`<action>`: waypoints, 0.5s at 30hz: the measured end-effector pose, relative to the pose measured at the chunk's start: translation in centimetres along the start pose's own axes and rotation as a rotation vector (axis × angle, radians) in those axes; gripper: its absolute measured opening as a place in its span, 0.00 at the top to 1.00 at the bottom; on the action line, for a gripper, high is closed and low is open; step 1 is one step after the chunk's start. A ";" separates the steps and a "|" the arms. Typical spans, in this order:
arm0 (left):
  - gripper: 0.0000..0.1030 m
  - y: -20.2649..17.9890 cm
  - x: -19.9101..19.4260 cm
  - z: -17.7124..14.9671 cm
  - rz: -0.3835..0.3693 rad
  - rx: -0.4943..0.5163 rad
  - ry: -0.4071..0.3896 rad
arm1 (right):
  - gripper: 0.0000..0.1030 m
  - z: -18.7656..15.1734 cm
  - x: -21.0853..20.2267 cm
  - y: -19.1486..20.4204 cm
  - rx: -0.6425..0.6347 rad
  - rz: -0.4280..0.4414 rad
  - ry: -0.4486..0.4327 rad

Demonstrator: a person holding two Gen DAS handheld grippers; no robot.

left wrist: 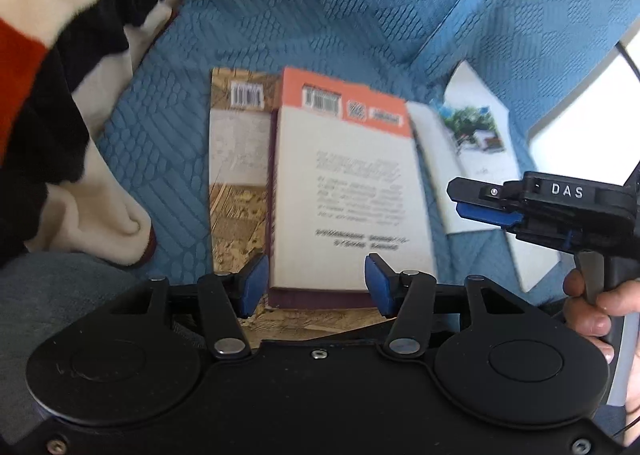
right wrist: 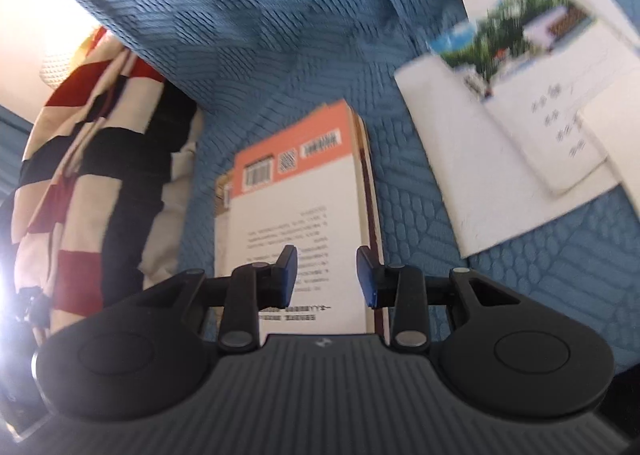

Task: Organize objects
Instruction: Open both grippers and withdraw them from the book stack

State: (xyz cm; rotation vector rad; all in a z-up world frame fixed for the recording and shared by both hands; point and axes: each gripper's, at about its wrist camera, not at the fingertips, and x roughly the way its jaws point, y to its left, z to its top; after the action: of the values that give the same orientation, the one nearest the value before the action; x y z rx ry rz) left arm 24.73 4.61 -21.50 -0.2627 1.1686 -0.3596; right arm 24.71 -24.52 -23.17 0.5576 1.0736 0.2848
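Nearest, the left hand-held gripper (left wrist: 316, 281) hangs spread and empty over the orange-backed book's (left wrist: 344, 191) near edge (stiff, light, best pinched at the spine), the right hand-held gripper (right wrist: 326, 275) likewise parted, the white booklet (left wrist: 472, 147) beyond it on the blue sofa (left wrist: 320, 7).

A blue quilted sofa cover (left wrist: 360, 15) fills the background; a striped blanket (right wrist: 100, 143) lies alongside, and bright light, perhaps a window (left wrist: 592, 115), glares.
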 end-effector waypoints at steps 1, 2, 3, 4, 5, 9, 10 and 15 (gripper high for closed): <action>0.50 -0.3 -0.7 0.2 -0.005 0.003 -0.013 | 0.65 0.1 -0.8 0.5 -0.018 0.002 -0.015; 0.50 -0.6 -1.4 0.4 -0.010 0.010 -0.028 | 0.65 0.3 -1.6 0.9 -0.037 0.006 -0.030; 0.50 -1.0 -2.2 0.6 -0.015 0.019 -0.045 | 0.65 0.5 -2.4 1.4 -0.055 0.009 -0.044; 0.49 -1.5 -3.0 0.8 -0.020 0.025 -0.063 | 0.65 0.6 -3.3 2.0 -0.073 0.013 -0.059; 0.49 -1.9 -3.7 1.0 -0.028 0.029 -0.080 | 0.65 0.7 -4.2 2.4 -0.088 0.019 -0.074; 0.49 -3.8 -6.9 1.9 -0.057 0.044 -0.147 | 0.64 1.4 -8.0 4.0 -0.129 0.038 -0.134; 0.49 -4.3 -7.6 2.1 -0.061 0.050 -0.159 | 0.64 1.5 -8.9 4.3 -0.133 0.040 -0.149; 0.49 -6.7 -10.7 2.7 -0.082 0.071 -0.193 | 0.64 1.6 -13.5 5.3 -0.147 0.042 -0.229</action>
State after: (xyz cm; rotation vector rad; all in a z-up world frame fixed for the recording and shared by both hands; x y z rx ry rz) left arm 22.60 2.89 -8.86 -0.2777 0.9550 -0.4371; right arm 20.22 -27.05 -9.56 0.4689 0.8138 0.3254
